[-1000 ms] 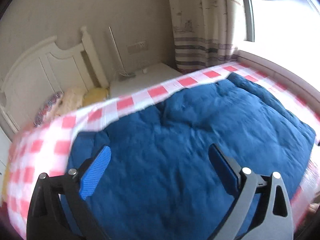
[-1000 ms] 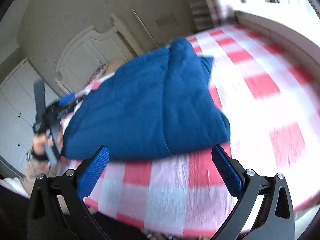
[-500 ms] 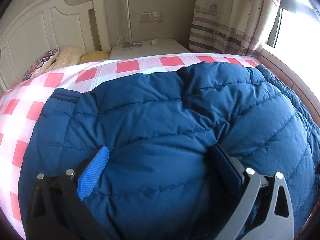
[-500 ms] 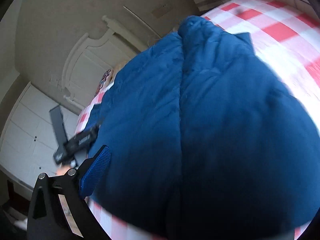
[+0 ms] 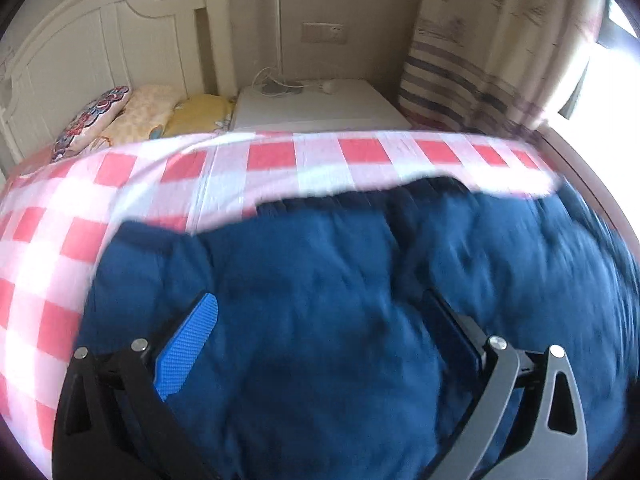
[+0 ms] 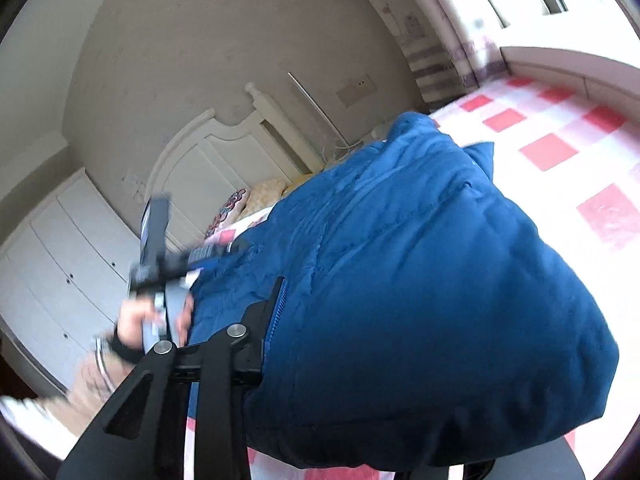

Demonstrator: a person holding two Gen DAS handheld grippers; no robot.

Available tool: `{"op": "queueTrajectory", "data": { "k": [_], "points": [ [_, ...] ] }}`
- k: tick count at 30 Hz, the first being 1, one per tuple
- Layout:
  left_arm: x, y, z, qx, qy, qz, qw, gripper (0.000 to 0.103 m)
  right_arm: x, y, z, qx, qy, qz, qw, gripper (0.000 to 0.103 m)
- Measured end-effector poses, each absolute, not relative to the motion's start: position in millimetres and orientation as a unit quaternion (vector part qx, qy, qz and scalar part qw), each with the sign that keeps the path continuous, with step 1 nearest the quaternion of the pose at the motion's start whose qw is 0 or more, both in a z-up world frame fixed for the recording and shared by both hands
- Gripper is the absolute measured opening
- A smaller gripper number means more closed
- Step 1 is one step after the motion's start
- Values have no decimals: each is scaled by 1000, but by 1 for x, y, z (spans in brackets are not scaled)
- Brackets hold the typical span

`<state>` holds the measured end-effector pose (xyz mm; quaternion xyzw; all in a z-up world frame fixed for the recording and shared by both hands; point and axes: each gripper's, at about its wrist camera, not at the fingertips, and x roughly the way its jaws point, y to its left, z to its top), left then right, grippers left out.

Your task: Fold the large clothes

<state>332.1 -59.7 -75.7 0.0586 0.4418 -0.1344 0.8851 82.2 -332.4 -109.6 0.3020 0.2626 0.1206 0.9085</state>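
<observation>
A large blue padded jacket [image 5: 360, 300] lies folded on the bed with the red and white checked sheet [image 5: 120, 184]. My left gripper [image 5: 320, 332] is open, its blue-padded fingers [image 5: 188, 344] spread just over the jacket's near edge. In the right wrist view the jacket [image 6: 420, 280] bulges up and fills the frame. My right gripper [image 6: 360, 340] has closed in on the jacket's thick edge; only its left finger [image 6: 276, 308] shows, pressed against the fabric, and the other finger is hidden behind the jacket. The left gripper [image 6: 224, 250] shows there at the jacket's far side.
A white headboard [image 5: 100, 48] with several pillows [image 5: 132, 116] stands at the back left. A white nightstand [image 5: 316, 108] with cables sits behind the bed. A striped curtain [image 5: 480, 40] and bright window are at the right. White cupboards [image 6: 60, 260] line the wall.
My left gripper has pulled back and stays open over the jacket. My right gripper has moved onto the jacket's edge and closed on it, and the jacket's near end has risen.
</observation>
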Motion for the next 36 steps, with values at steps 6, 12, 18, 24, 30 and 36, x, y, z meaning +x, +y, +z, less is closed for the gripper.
{"op": "queueTrajectory", "data": {
  "k": [6, 12, 18, 24, 30, 36],
  "points": [
    [360, -109, -103, 149, 455, -112, 871, 101, 64, -331, -94, 272, 263, 115, 918, 42],
    [283, -71, -49, 89, 409, -183, 890, 95, 63, -325, -81, 240, 260, 113, 928, 42],
    [175, -49, -86, 149, 403, -235, 872, 97, 73, -305, -56, 197, 240, 115, 944, 42],
    [157, 34, -70, 50, 372, -267, 887, 97, 92, -226, -1, 52, 209, 126, 968, 42],
    [167, 174, -23, -63, 292, -131, 945, 97, 118, -86, 24, -131, 187, 193, 954, 42],
    [147, 287, -15, -152, 271, -9, 950, 97, 125, 78, -86, -392, 281, 258, 837, 51]
  ]
}}
